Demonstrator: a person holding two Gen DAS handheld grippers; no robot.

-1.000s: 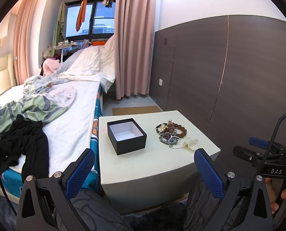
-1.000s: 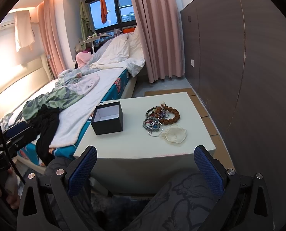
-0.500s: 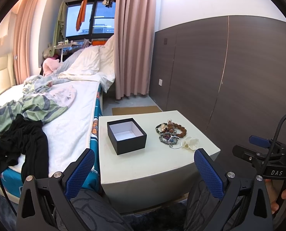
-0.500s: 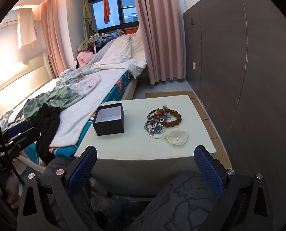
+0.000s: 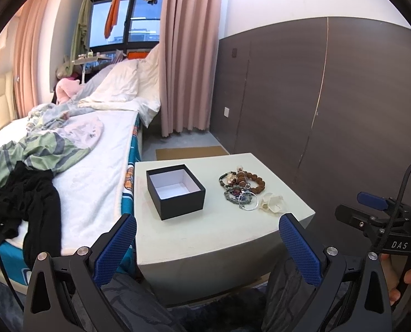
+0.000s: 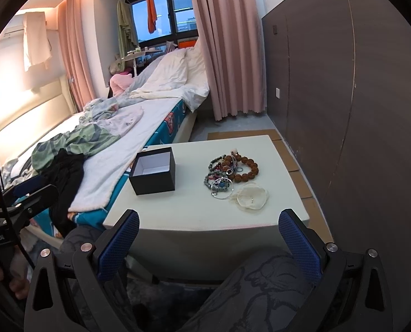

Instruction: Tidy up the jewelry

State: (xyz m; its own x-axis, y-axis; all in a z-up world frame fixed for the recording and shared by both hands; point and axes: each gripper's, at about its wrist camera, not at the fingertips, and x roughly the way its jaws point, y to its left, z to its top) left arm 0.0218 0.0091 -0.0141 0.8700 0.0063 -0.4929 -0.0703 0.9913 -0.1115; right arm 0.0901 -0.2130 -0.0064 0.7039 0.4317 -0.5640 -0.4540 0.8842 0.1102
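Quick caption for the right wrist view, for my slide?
Open right hand-held gripper faces a white table holding an empty black box and a heap of bracelets.

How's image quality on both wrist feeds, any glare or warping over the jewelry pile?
Left wrist view: sharp, even light, no glare on the jewelry pile; fisheye bends the wall panels. Right wrist view: warm glow washes the headboard; pile clear, dark vignette at corners.

Left tool (image 5: pixel 207 243), right tool (image 6: pixel 208 239): fingers wide apart, nothing between them, both short of pale square counter (image 6: pixel 197 210). Ahead of right tool: bare counter strip, then heap of beaded bracelets (image 6: pixel 229 173). Open black square box (image 5: pixel 175 191) ahead of left tool. Bed (image 5: pixel 94 166) blocks counter's left edge.
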